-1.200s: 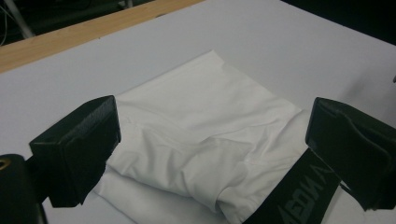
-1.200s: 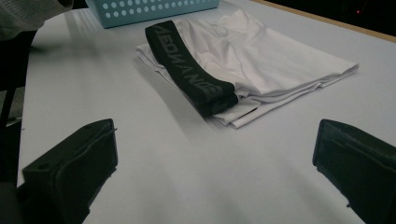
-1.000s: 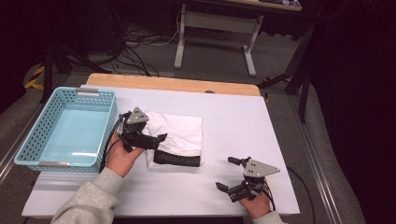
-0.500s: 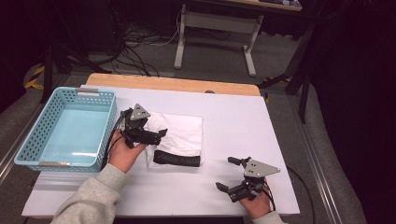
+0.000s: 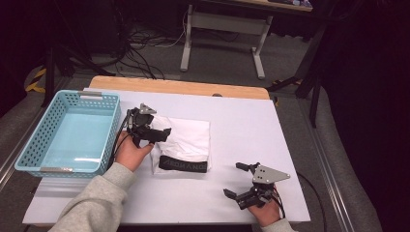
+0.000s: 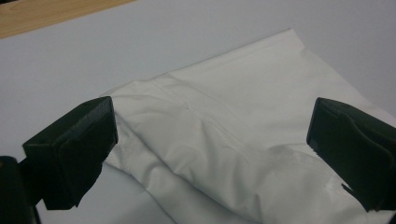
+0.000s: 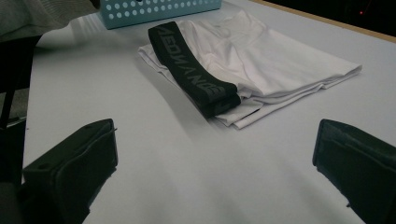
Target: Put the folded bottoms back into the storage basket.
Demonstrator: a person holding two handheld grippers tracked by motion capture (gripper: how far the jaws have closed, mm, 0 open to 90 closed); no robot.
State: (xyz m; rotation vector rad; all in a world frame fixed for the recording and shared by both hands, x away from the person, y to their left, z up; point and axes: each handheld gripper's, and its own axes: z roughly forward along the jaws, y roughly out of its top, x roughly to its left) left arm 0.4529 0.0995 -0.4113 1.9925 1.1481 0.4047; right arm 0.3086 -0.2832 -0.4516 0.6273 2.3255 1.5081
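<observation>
Your left gripper (image 5: 162,135), jaws spread wide, hovers over the folded white underwear (image 5: 186,140) mid-desk (image 5: 241,125). It's soft, light, floppy: pinch through all layers at the edge. Right gripper (image 5: 238,181) rests released.

A folded white garment (image 5: 186,140) with a black waistband (image 5: 183,165) lies on the white table (image 5: 241,125). The left hand-held gripper (image 5: 162,135) sits over the garment's left edge, jaws apart. Left of the garment stands a light blue basket (image 5: 29,152). The right hand-held gripper (image 5: 238,181), open, lies well apart from the garment, toward the table's near right corner.
</observation>
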